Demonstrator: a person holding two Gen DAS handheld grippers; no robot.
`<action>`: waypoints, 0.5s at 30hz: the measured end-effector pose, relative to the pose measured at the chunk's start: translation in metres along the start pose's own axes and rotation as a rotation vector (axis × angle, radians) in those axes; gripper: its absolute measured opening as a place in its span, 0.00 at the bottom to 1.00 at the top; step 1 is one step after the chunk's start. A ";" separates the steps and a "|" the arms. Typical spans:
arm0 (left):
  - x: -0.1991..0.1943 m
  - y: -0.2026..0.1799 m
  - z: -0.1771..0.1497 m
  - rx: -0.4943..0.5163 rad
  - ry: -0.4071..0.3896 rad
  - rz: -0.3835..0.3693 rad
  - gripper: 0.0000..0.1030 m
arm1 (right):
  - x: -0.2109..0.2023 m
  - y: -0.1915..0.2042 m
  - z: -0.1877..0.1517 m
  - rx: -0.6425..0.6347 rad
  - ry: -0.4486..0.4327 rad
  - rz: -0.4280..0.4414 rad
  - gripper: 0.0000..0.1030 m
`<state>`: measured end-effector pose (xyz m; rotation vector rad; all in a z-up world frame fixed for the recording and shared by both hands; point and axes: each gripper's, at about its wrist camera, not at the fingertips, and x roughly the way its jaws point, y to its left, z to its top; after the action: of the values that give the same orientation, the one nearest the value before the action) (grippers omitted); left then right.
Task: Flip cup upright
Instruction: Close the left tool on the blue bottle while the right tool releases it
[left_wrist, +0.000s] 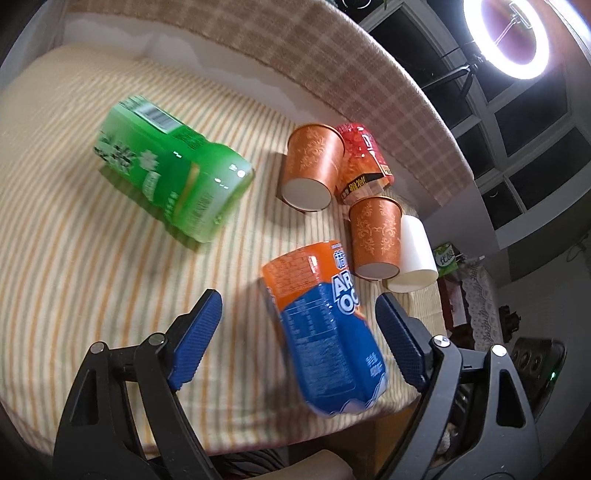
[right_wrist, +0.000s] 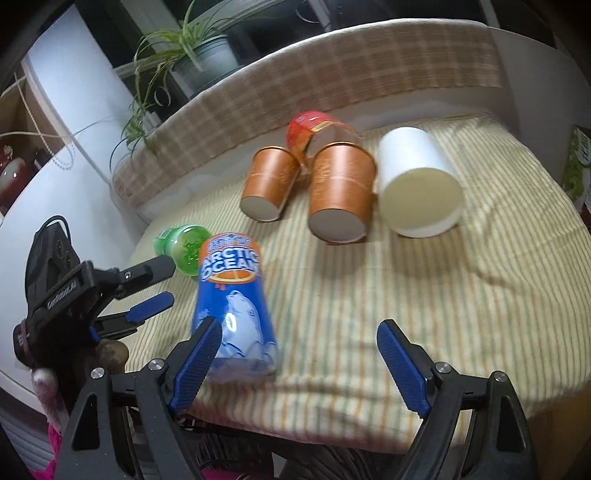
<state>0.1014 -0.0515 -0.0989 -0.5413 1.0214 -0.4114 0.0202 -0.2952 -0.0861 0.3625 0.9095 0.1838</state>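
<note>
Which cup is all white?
The white cup, at the right end of the row. The two cups beside it are orange with patterns.

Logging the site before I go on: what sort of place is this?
Probably a home living room: a table under a striped cloth, a potted plant by dark windows, and a ring light for filming.

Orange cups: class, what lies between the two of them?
Part of the red can shows in the gap between the left orange cup and right orange cup, set behind them, in the right wrist view.
</note>
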 end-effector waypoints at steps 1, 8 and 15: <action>0.004 -0.001 0.001 -0.004 0.007 -0.003 0.82 | -0.001 -0.003 -0.001 0.008 -0.001 -0.002 0.85; 0.023 -0.006 0.005 -0.035 0.045 -0.018 0.77 | -0.006 -0.018 -0.006 0.037 -0.007 -0.009 0.85; 0.036 -0.003 0.009 -0.056 0.060 -0.001 0.77 | -0.012 -0.027 -0.008 0.051 -0.014 -0.017 0.85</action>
<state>0.1255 -0.0721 -0.1177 -0.5830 1.0928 -0.4030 0.0067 -0.3221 -0.0924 0.4028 0.9047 0.1430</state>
